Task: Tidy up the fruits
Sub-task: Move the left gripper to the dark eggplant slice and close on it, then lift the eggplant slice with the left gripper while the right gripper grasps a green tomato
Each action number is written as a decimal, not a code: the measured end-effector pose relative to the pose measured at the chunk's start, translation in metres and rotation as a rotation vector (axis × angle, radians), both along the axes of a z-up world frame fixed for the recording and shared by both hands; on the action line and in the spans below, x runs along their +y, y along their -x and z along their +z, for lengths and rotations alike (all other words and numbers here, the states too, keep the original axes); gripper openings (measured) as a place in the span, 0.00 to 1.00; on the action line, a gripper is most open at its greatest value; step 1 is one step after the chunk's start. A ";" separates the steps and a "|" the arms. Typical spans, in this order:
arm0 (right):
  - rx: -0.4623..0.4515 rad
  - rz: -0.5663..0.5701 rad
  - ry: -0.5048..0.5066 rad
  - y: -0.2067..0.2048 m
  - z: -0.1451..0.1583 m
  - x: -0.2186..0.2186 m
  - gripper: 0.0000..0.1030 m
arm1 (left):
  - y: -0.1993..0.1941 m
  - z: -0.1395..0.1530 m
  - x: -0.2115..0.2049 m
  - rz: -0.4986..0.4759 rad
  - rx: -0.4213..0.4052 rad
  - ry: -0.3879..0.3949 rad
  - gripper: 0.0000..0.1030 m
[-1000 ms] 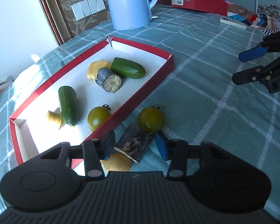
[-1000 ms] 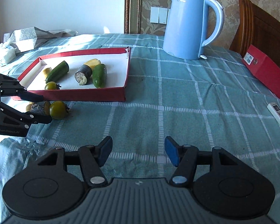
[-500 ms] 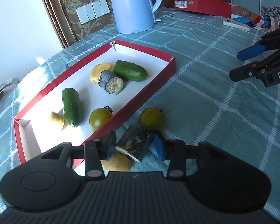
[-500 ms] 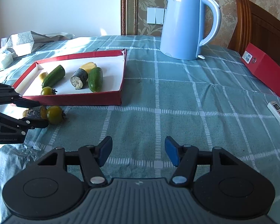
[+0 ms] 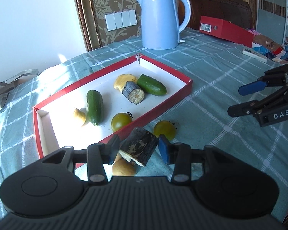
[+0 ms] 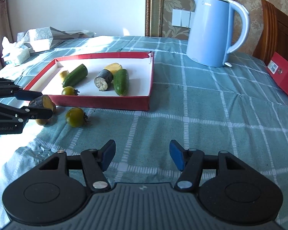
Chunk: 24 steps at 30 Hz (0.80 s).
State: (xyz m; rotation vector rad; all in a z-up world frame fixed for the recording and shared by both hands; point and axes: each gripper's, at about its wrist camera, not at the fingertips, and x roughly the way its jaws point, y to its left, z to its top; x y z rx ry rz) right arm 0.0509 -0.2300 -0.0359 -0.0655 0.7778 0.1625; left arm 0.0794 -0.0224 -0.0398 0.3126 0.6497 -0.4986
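My left gripper (image 5: 137, 148) is shut on a dark-skinned eggplant piece (image 5: 143, 142) and holds it just above the cloth, in front of the near wall of the red-rimmed tray (image 5: 153, 112). A yellow piece (image 5: 122, 169) lies on the cloth under it, and a green tomato (image 5: 164, 130) sits just beyond. In the tray lie two cucumbers (image 5: 94, 107), another eggplant piece (image 5: 133, 94), two yellow pieces and a green tomato (image 5: 121, 121). In the right wrist view the held piece (image 6: 43, 102) hangs off the cloth at far left. My right gripper (image 6: 142, 154) stands open over bare cloth.
A blue kettle (image 6: 213, 32) stands behind the tray's far corner. A red box (image 5: 226, 29) and a white remote (image 5: 254, 54) lie at the right side of the table. A silver bag (image 6: 36, 38) and tissues sit at the far left edge.
My left gripper closed a little on the eggplant piece and raised it off the cloth, uncovering more of the yellow piece below. The right gripper has stayed put.
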 end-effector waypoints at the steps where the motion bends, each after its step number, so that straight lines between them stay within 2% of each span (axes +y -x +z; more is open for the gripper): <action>1: -0.002 0.024 0.002 -0.002 0.001 0.006 0.59 | 0.003 0.004 0.006 0.020 -0.001 0.017 0.39; 13: -0.012 0.243 0.005 -0.036 -0.003 0.076 0.59 | 0.035 0.012 0.066 0.228 0.036 0.102 0.39; 19: -0.012 0.289 0.025 -0.051 -0.011 0.096 0.59 | 0.044 0.012 0.087 0.295 0.047 0.117 0.39; 21: -0.001 0.297 0.029 -0.055 -0.015 0.100 0.53 | 0.046 0.013 0.090 0.305 0.046 0.128 0.39; 24: 0.004 0.308 0.043 -0.056 -0.019 0.104 0.51 | 0.048 0.014 0.094 0.313 0.043 0.132 0.39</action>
